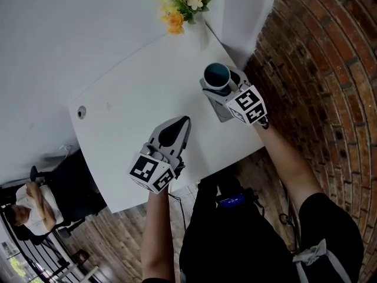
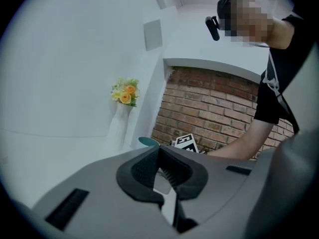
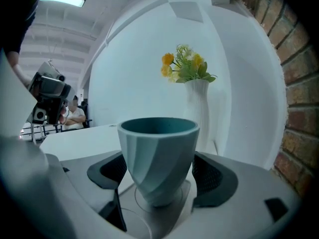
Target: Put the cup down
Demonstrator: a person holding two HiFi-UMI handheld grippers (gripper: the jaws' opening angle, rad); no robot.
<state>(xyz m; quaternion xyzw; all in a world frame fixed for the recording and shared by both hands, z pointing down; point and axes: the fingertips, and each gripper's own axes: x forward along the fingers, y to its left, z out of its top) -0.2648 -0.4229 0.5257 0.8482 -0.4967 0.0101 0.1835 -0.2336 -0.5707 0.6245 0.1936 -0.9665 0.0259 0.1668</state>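
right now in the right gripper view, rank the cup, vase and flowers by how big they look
1. cup: largest by far, though it is nearest the camera.
2-3. flowers and vase: about alike, the flowers wider and the vase taller, so not ranked.

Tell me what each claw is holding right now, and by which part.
The right claw grips the upright teal faceted cup by opposite sides of its body, below the rim. The left claw is shut and holds nothing.
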